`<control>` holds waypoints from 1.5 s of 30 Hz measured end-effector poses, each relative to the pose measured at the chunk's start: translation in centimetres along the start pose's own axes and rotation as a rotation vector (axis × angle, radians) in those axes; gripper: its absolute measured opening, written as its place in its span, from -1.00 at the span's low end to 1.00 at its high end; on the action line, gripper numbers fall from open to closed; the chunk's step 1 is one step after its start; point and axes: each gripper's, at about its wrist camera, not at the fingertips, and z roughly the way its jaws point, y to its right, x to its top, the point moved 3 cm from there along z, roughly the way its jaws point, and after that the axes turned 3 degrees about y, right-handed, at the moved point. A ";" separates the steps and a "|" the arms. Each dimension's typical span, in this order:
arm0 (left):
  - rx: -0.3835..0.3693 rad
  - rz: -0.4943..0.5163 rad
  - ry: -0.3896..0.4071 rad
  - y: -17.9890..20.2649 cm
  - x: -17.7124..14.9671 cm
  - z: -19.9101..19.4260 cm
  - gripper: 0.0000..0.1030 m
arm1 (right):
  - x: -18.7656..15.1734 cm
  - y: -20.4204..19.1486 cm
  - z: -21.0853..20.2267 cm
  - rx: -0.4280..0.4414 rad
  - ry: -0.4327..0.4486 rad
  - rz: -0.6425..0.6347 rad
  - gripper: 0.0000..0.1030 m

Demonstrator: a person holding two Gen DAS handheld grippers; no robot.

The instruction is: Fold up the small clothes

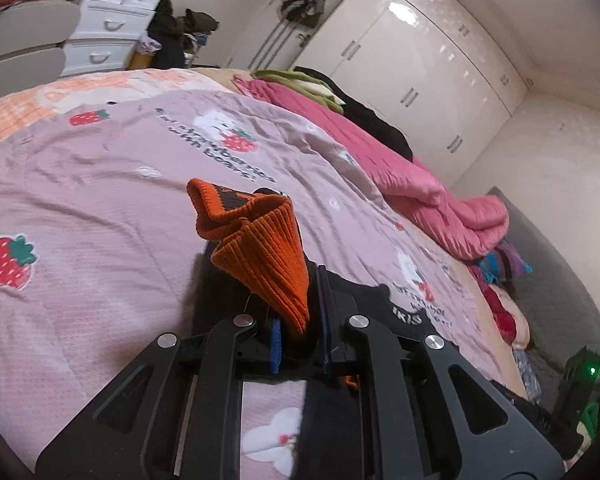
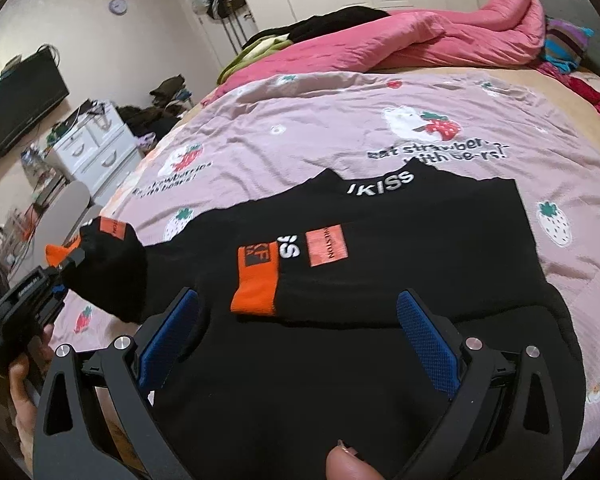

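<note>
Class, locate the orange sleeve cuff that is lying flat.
In the right wrist view, the orange cuff lies centre-frame on the black sweater, between the open right gripper's fingers.

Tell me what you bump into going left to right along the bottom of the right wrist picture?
A hand holding the left gripper, shut on a sleeve's orange cuff → the other orange cuff → strawberry bedspread.

The cuff [image 1: 260, 256] is ribbed orange knit. The sheet [image 1: 100, 200] is matt pink cloth, finely textured and creased. The wardrobe [image 1: 412, 60] doors look glossy, perhaps lacquered. The hand-held gripper [image 2: 296, 336] is matt black plastic, with blue meshed pads [image 2: 428, 344] and shiny metal pins [image 2: 473, 344].
</note>
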 end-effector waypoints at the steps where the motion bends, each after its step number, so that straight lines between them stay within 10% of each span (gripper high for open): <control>1: -0.007 0.010 -0.008 0.6 0.0 0.2 -0.86 | 0.1 0.2 -0.2 -0.002 0.004 0.007 0.92; 45: -0.125 0.186 -0.185 14.0 -5.1 6.2 -0.87 | 1.2 11.1 -5.9 -0.094 0.087 0.197 0.92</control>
